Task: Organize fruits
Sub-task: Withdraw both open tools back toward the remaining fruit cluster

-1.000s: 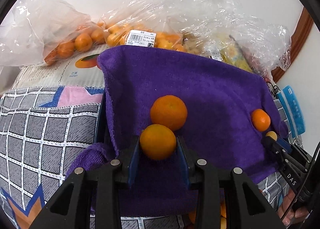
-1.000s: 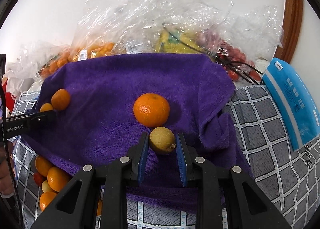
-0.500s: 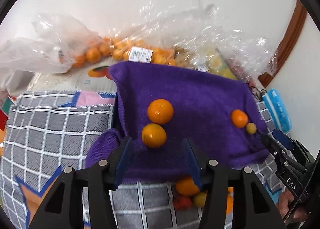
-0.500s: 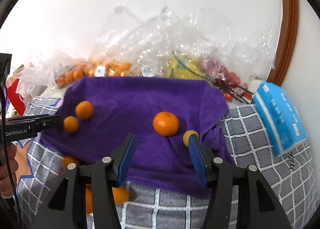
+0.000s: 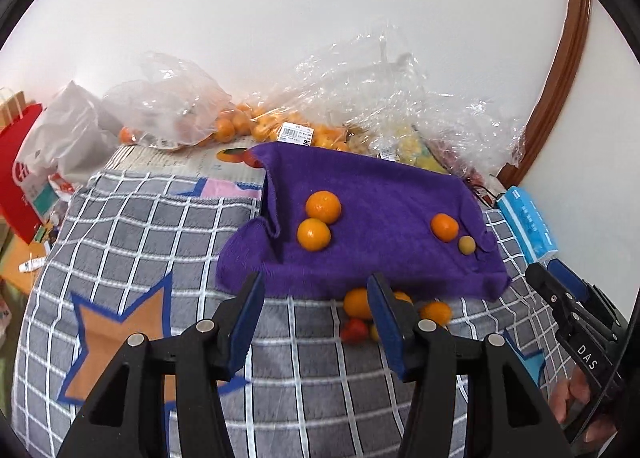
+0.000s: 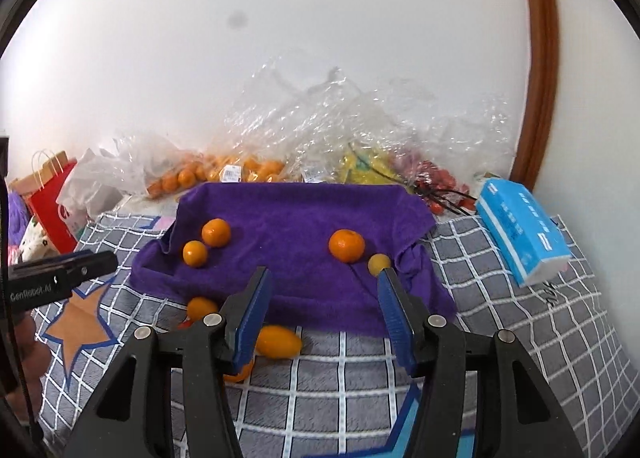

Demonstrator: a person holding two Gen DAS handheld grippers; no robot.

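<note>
Both claws stand wide and hold nothing: left claw (image 5: 316,310), right claw (image 6: 325,298), both hovering short of the purple towel (image 5: 380,193). On the towel: two oranges (image 5: 323,206) touching at its left side, and another orange (image 6: 346,245) with a small yellow fruit (image 6: 379,264) just beside it on the right. Loose fruit (image 5: 358,302) lies on the checked blanket (image 5: 160,242) at the towel's near edge. Judged step: between placements. Next move likely calls for lowering a claw around one loose fruit, squarely, since round fruit rolls.
</note>
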